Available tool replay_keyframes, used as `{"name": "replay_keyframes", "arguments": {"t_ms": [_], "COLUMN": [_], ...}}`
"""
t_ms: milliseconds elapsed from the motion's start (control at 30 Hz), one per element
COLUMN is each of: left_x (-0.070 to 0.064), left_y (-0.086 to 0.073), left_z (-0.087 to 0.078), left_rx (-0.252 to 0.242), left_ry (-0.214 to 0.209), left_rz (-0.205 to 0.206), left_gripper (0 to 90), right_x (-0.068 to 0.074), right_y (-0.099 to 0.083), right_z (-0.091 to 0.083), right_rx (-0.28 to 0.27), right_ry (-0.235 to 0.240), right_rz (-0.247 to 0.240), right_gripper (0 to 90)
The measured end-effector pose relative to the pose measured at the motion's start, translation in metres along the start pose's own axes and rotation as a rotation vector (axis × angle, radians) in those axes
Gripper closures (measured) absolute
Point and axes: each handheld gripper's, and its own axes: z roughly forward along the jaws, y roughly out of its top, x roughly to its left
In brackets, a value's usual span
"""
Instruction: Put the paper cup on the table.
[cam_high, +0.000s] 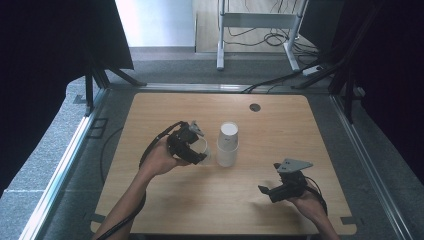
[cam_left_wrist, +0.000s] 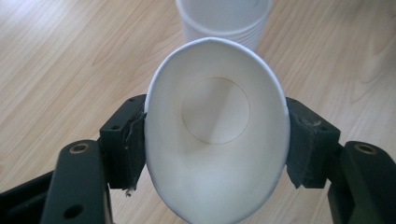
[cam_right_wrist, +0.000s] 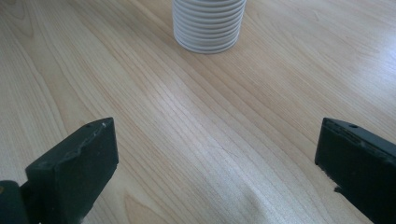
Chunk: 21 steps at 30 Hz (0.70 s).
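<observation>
White paper cup (cam_left_wrist: 215, 140) sits squeezed oval between the jaws of our left gripper (cam_left_wrist: 215, 144), mouth toward the camera, held near the middle of the table (cam_high: 165, 210). Just beside it stands a stack of cups (cam_high: 228, 144), upside down. Our right gripper (cam_high: 270, 190) hovers near the front right corner, jaws wide with nothing between them.
</observation>
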Motion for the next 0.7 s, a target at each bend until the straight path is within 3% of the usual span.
{"name": "replay_keyframes", "arguments": {"t_ms": [533, 667, 700], "left_x": [0.022, 0.025, 0.027], "left_y": [-0.015, -0.017, -0.019], "left_z": [0.015, 0.018, 0.020], "left_rx": [0.115, 0.135, 0.159], "left_ry": [0.089, 0.091, 0.102], "left_rz": [-0.079, -0.085, -0.088], "left_gripper": [30.6, 30.4, 30.3], "right_x": [0.000, 0.000, 0.000], "right_y": [-0.002, -0.003, -0.003], "right_z": [0.005, 0.005, 0.006], "right_rx": [0.029, 0.036, 0.036], "right_ry": [0.013, 0.020, 0.019], "right_rz": [-0.004, -0.007, -0.009], "right_gripper": [0.3, 0.4, 0.5]}}
